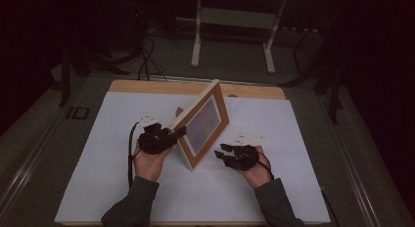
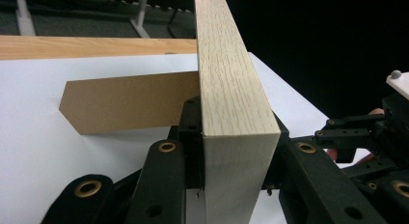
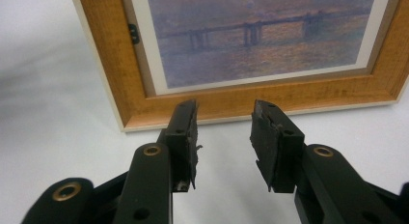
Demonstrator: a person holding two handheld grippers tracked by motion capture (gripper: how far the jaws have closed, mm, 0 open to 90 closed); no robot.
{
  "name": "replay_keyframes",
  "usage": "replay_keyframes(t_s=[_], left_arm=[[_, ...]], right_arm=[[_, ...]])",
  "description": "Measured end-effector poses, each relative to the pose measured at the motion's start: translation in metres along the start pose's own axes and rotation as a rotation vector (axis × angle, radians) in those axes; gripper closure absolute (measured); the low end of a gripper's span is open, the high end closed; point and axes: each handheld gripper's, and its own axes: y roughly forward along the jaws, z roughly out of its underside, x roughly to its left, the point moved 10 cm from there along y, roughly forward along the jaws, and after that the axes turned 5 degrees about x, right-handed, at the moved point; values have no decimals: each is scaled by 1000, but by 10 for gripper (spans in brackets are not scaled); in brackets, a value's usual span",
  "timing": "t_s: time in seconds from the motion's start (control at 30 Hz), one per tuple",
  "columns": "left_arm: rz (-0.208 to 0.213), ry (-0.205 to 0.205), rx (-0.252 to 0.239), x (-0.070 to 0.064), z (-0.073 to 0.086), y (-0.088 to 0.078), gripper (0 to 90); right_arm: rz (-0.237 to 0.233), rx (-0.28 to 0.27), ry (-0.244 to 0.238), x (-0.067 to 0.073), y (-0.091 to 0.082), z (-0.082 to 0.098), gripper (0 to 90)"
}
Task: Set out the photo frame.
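Observation:
A wooden picture frame [image 1: 205, 122] with a purple bridge painting stands upright and angled on the white table top [image 1: 98, 153]. Its brown cardboard back stand [image 2: 125, 103] sticks out behind it. My left gripper [image 1: 178, 131] grips the frame's near-left side edge [image 2: 226, 89], with a jaw pressed against each face of the pale wood. My right gripper [image 1: 220, 153] sits low on the table just in front of the frame's bottom rail [image 3: 260, 96]. Its jaws are open with nothing between them [image 3: 224, 118].
A strip of bare wood [image 1: 195, 87] borders the table's far edge. Beyond it on the dark floor are the white legs of another table [image 1: 198, 36] and some cables [image 1: 147, 60]. The person's sleeves enter from the bottom edge.

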Motion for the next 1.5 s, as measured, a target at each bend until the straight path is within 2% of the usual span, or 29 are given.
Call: replay_keyframes(t_s=[0.4,0.8,1.07,1.2,1.33,1.4,1.5], left_arm=[[58,5,33,1,0,-2,719],[99,12,47,1,1,-2,719],[134,38,48,-3,1,-2,719],[164,64,46,-6,2,-2,718],[209,98,45,-10,2,-2,718],[230,107,45,-12,3,-2,719],[236,117,47,-12,2,-1,720]], right_arm=[[2,-1,4,-1,-1,0,615],[8,-6,11,-5,-3,0,613],[17,-20,22,-9,-7,-1,612],[27,-27,22,-13,-10,-2,609],[48,-45,31,-20,-15,-5,594],[68,-62,45,-28,-21,-8,585],[106,-89,71,-43,-32,-14,562]])
